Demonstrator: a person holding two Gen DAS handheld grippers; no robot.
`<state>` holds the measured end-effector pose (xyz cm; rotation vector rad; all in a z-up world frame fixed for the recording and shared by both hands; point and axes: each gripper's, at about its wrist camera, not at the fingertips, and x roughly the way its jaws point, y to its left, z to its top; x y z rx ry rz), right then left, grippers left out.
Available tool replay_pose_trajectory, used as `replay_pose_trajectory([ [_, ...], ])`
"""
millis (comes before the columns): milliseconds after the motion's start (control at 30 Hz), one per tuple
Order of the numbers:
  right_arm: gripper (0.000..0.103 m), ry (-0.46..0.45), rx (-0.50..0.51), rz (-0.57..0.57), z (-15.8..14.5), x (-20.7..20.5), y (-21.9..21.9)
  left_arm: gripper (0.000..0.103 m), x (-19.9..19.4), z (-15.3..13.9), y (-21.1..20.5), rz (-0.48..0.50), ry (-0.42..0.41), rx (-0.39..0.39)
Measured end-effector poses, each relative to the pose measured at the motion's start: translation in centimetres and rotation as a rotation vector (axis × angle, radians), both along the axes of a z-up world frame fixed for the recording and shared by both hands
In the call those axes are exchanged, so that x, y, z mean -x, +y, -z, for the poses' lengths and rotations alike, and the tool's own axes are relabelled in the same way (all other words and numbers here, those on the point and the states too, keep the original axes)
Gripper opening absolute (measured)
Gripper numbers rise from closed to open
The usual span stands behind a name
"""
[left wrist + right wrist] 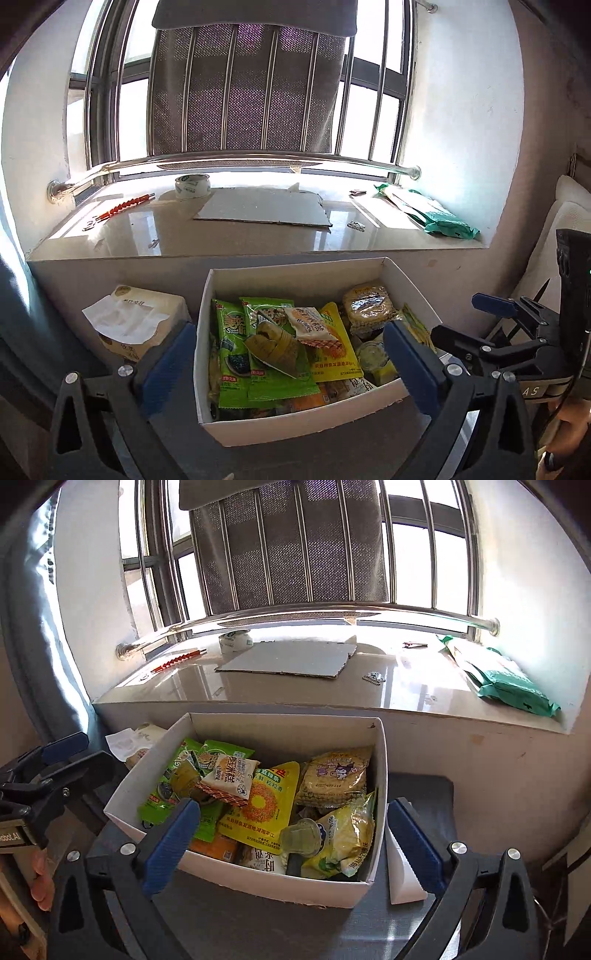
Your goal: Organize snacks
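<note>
White cardboard box (376,775) w/ snack packs; green "Sweet Roast" seaweed pack (231,347). Left claw (291,358) & right claw (291,834) both spread wide, holding nothing.

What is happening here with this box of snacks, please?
A person holds a gripper in each hand over a white box full of snack packets. Both the left gripper and the right gripper are open and hold nothing. A yellow packet and green packets lie loosely piled inside. A tissue box stands beside the white box. No snack has been picked up yet.
</note>
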<state>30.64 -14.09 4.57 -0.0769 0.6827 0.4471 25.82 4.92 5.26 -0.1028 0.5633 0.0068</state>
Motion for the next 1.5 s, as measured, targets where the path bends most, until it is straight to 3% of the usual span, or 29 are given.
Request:
replay_pose_trajectory([
  [167,0.103,-0.106,-0.064,-0.030,-2.1,7.0,-2.1,0.103,6.8,-0.2,-0.9,-0.034,-0.052,-0.073],
  [367,0.103,-0.081,-0.188,-0.080,-1.8,14.2,-4.8,0.103,14.0,0.7,-2.0,-0.018,-0.036,-0.020],
  [700,0.103,-0.048,-0.120,-0.009,0.8,24.0,-6.8,0.103,23.4,2.6,-4.8,-0.045,-0.019,-0.023],
  [900,0.103,-0.077,-0.076,-0.013,0.8,25.8,-6.8,0.103,24.5,2.3,-5.1,-0.056,-0.024,-0.020],
  [1500,0.103,-0.082,-0.099,-0.023,0.3,26.0,-6.8,0.103,24.0,2.1,-5.5,-0.037,-0.010,-0.027],
])
